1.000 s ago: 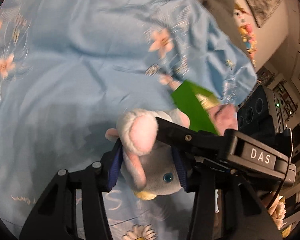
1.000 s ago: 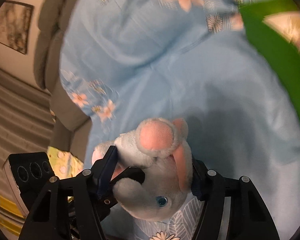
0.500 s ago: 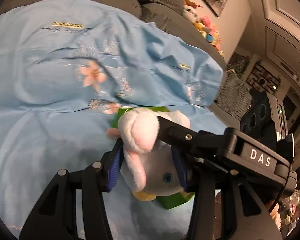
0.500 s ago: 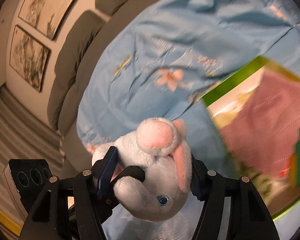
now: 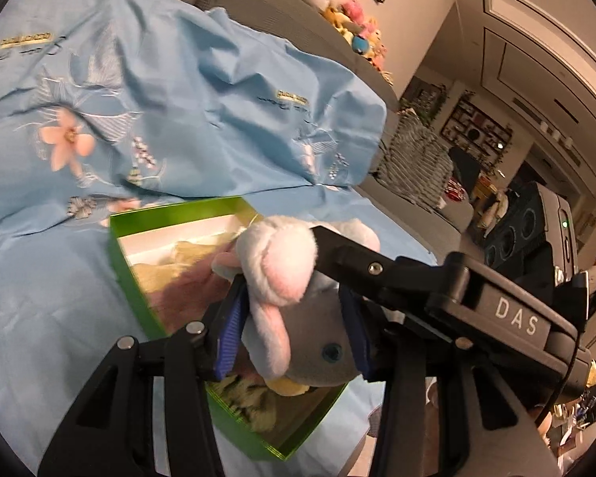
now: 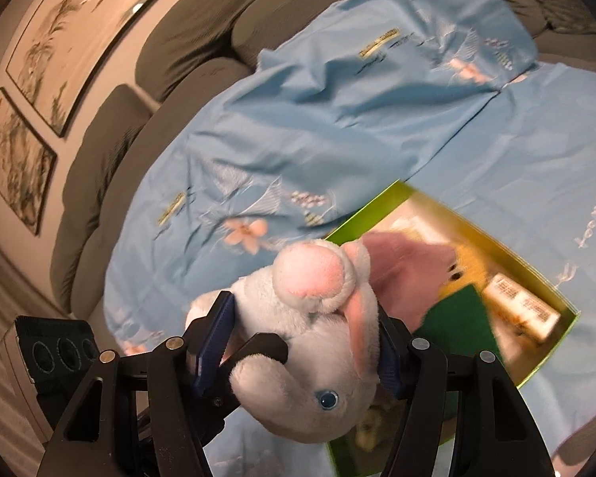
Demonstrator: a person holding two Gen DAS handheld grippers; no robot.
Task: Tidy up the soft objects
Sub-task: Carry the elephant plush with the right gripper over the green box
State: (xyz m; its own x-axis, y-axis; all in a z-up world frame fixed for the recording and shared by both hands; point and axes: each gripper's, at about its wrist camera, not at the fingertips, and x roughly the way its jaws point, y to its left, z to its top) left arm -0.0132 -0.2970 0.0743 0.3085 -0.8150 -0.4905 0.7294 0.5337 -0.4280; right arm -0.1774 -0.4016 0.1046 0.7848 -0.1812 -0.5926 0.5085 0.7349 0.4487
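A grey and white plush elephant with pink ears hangs above an open green box. My left gripper is shut on its head, blue pads pressing both sides. My right gripper is shut on the same plush elephant. In the left wrist view a finger of the right gripper reaches in from the right. The green box holds a pink cloth, a dark green cloth, yellowish cloths and a small carton.
A light blue embroidered sheet covers a grey sofa. Several plush toys sit on the sofa back. Framed pictures hang on the wall. A black device and room clutter lie to the right.
Both grippers, still shut on the elephant, have risen and travelled across the sheet to the green box. The box has come fully into view beneath the toy.
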